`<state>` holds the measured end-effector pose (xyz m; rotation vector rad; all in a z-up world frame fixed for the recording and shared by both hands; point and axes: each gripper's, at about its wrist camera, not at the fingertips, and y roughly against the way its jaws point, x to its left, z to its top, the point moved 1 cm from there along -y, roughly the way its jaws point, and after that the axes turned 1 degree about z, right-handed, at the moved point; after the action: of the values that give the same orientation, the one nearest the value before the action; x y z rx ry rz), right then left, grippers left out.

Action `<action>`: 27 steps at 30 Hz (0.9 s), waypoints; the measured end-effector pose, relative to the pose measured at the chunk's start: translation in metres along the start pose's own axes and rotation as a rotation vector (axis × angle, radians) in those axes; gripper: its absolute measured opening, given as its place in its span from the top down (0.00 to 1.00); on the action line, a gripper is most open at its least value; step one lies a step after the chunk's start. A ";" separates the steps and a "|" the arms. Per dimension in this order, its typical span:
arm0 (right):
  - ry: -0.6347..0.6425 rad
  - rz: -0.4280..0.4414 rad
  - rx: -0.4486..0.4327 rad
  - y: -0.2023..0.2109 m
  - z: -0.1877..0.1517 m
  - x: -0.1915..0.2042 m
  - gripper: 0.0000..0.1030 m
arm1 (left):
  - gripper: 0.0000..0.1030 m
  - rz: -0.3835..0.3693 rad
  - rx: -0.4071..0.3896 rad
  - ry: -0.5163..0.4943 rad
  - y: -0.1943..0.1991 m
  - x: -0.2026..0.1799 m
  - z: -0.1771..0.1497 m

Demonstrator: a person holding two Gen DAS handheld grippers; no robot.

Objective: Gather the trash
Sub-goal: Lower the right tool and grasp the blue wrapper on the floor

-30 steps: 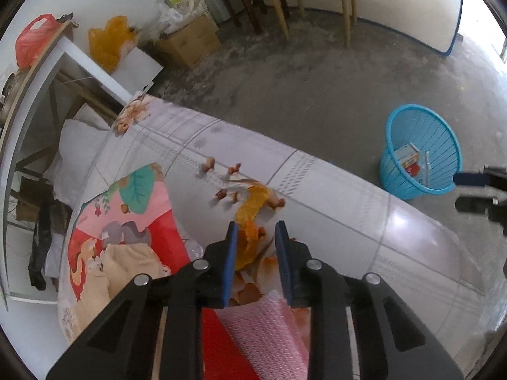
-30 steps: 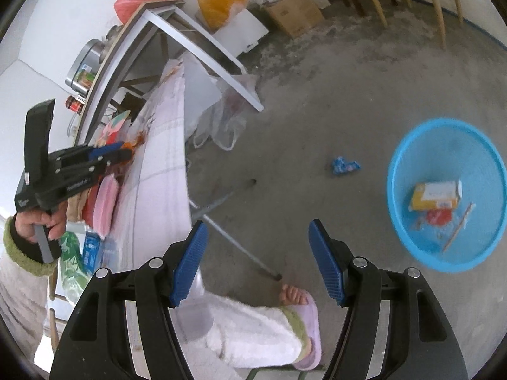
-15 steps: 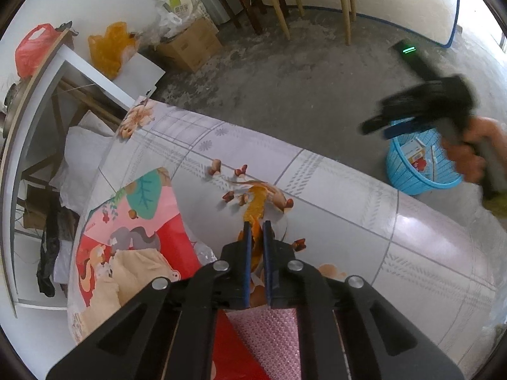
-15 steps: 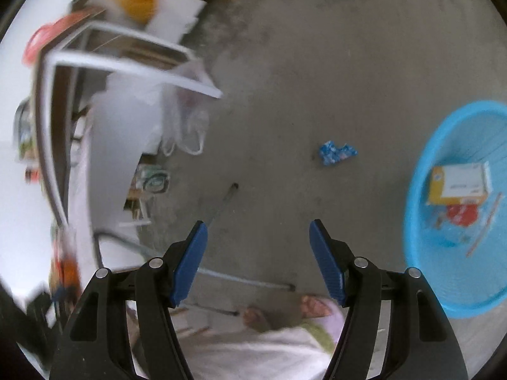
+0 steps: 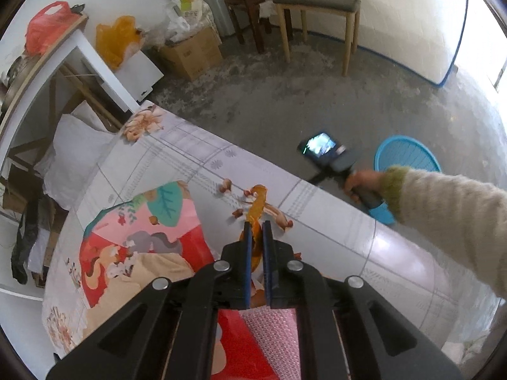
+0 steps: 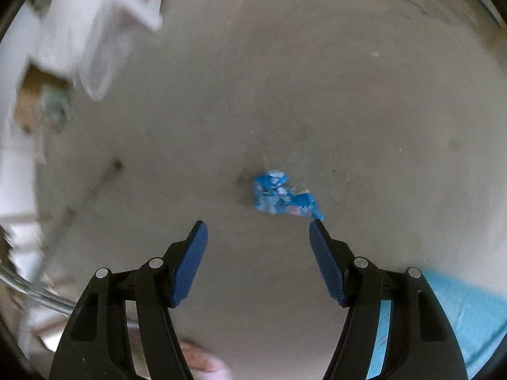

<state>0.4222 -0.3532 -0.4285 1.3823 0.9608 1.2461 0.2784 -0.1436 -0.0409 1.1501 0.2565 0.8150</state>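
Left side of the room has a white shelf (image 5: 95,60), then a table (image 5: 332,231) in patterned cloth. The left gripper (image 5: 257,234) is pinched tight on an orange peel (image 5: 257,204). The right gripper (image 6: 258,231) hangs wide over a crumpled blue wrapper (image 6: 282,196) on the concrete floor (image 6: 285,79), blue basket (image 5: 408,155) nearby.

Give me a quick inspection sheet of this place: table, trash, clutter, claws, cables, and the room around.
Surface: table under a patterned cloth.
Job's things: orange peel pinched in the left claw; blue wrapper on the concrete floor; blue basket beside the table.
Clutter: cartoon-print bag, nut shells.
Grippers: left claw shut on the peel; right claw open above the wrapper, not touching it.
Cables: nothing seen.
Surroundings: chair, cardboard box, white shelf with plastic bags.
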 end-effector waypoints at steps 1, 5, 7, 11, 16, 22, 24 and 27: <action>0.039 -0.029 0.020 -0.012 0.001 0.005 0.38 | 0.95 -0.014 -0.002 0.011 0.001 0.002 0.000; 0.101 -0.078 0.047 -0.043 0.004 0.016 0.38 | 0.95 -0.061 0.000 0.039 0.004 0.006 0.000; 0.110 -0.097 0.059 -0.055 0.004 0.018 0.39 | 0.95 -0.074 -0.001 0.045 0.004 0.007 0.000; 0.105 -0.132 0.075 -0.073 0.001 0.018 0.43 | 0.95 -0.087 -0.015 0.046 0.006 0.005 0.000; 0.086 -0.162 0.104 -0.087 -0.006 0.016 0.61 | 0.95 -0.103 -0.018 0.054 0.006 0.005 0.000; 0.021 -0.158 0.137 -0.099 -0.013 0.002 0.93 | 0.95 -0.102 -0.020 0.059 0.006 0.006 0.000; 0.005 -0.150 0.133 -0.099 -0.015 0.000 0.98 | 0.95 -0.100 -0.020 0.063 0.006 0.005 -0.001; -0.022 -0.130 0.117 -0.093 -0.020 -0.005 1.00 | 0.95 -0.092 -0.027 0.066 0.008 0.006 -0.003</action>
<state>0.4077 -0.3379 -0.5212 1.3967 1.1054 1.0903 0.2775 -0.1363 -0.0335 1.0792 0.3498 0.7741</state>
